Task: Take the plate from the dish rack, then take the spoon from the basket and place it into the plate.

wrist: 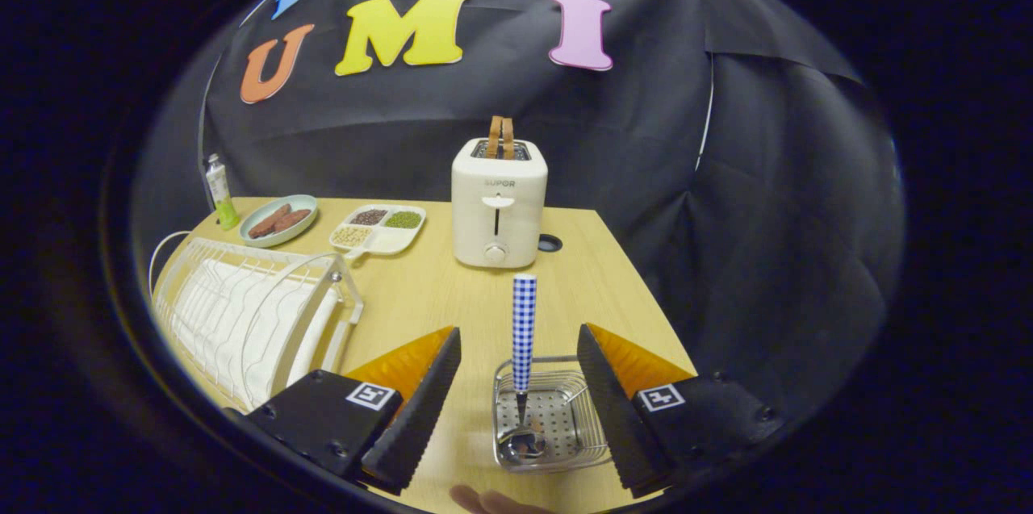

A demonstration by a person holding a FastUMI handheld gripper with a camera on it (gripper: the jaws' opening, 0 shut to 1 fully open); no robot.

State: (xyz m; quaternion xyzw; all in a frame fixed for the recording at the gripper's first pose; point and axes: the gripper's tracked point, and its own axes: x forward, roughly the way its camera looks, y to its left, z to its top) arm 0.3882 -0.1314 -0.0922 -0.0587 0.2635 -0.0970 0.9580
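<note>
Black cloth hung behind a pale wooden table point(452, 288), and on that table the things of the task were laid out. Nearest the onlooker, the gripper point(518, 401) hovered with its two fingers spread well apart and holding nothing. Between the fingers, resting on the table, sat a small wire basket point(565, 417) with a perforated metal floor. A spoon point(523, 353) stood in it, its shiny bowl down on the basket floor and its handle, covered in a blue and white check pattern, rising nearly upright. To the left of the gripper lay a white wire dish rack point(242, 312); a pale, rounded shape leaned among its wires and may have been the plate point(274, 340), though this could not be told for certain. If so, the first step appeared undone, the spoon was untouched in its basket, and the whole task seemed to remain ahead. Farther back stood a cream toaster point(498, 207) with two slices of bread poking from its slots. Left of it were a divided tray point(378, 227) of beans and grains, an oval dish point(279, 220) holding brown pieces of food, and a small green and white tube point(219, 193) standing upright. Fingertips of a person's hand point(484, 500) showed at the near table edge below the basket.
</note>
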